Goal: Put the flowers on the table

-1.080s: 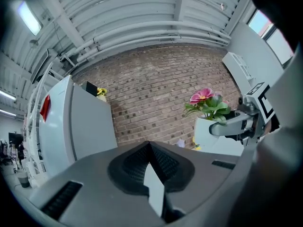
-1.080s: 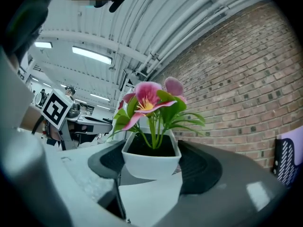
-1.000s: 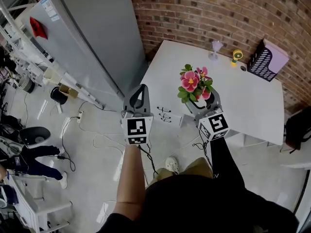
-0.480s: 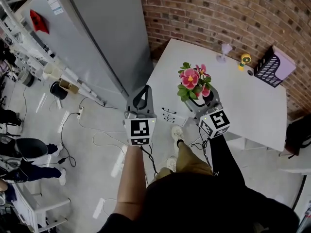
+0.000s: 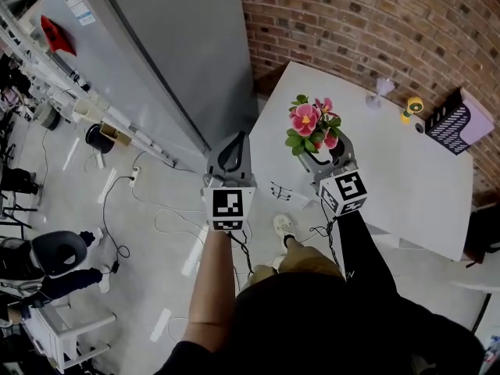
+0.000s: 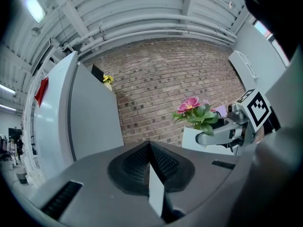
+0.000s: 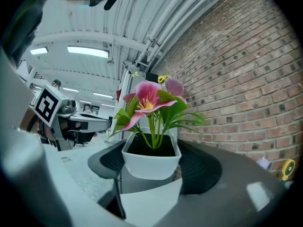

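Observation:
My right gripper (image 5: 320, 156) is shut on a white square pot of pink flowers (image 5: 311, 126), held upright above the near left edge of the white table (image 5: 391, 178). Along its jaws, the pot (image 7: 151, 161) sits clamped between the two dark pads with the flowers (image 7: 150, 98) rising above it. My left gripper (image 5: 230, 153) hangs over the floor left of the table, its jaws closed together with nothing between them (image 6: 150, 163). From there the flowers (image 6: 196, 113) show at the right.
A grey cabinet (image 5: 156, 61) stands left of the table and a brick wall (image 5: 375, 22) behind it. On the table's far side are a clear glass (image 5: 383, 89), a yellow object (image 5: 412, 108) and a black-and-lilac file holder (image 5: 459, 123). Cables (image 5: 164, 217) lie on the floor.
The table, wall and cabinet have shifted in the head view as I stepped nearer the table. Both grippers keep their state, and the flowers stay in the right one.

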